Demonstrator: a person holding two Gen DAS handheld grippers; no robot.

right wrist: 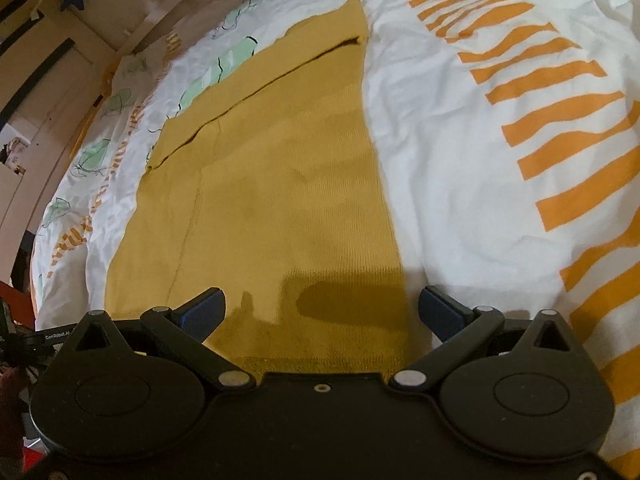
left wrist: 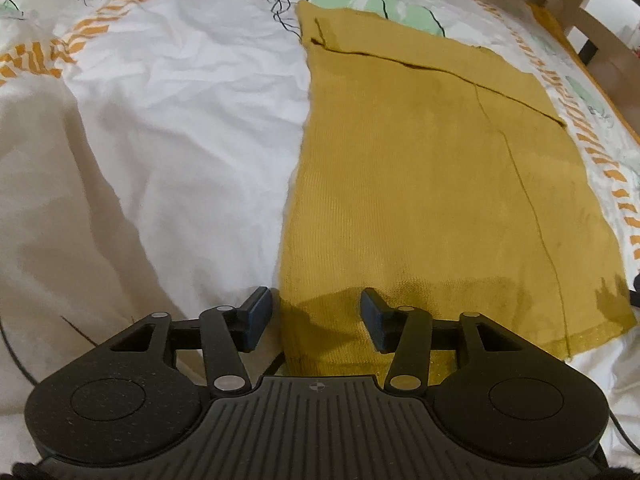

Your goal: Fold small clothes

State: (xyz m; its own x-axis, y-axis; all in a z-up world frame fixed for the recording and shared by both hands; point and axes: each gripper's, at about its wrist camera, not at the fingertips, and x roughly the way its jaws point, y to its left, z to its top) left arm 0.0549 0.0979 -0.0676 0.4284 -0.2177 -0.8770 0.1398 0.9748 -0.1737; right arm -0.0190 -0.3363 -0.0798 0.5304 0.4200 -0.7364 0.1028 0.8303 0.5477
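A mustard knit garment (left wrist: 420, 184) lay flat on a bedsheet (left wrist: 180, 128) printed with orange stripes and green leaves, already folded into a long strip that ran from near to far. A folded-over layer crossed its far end, and a seam ran along its length.

The left gripper (left wrist: 316, 316) hung low over the near left corner of the garment. Its jaws stood apart with nothing pinched between them: the left finger was over bare sheet just beside the garment's left edge, the right finger over the knit itself, so the edge ran between them.

The right gripper (right wrist: 322, 312) hung over the near right corner, jaws spread wider and also empty. Its right finger was over white sheet just off the right edge, its left finger over the knit, with the near hem just in front of the gripper body.

The step in hand appeared to be taking hold of the near hem at both corners so the strip could be folded towards the far end. To do it well, each gripper should go down until its lower finger slips under the edge and catches every layer, not only the top one. Both should close at matching spots on the hem, then lift evenly, so the fold lands square and the knit does not skew or drag the sheet.
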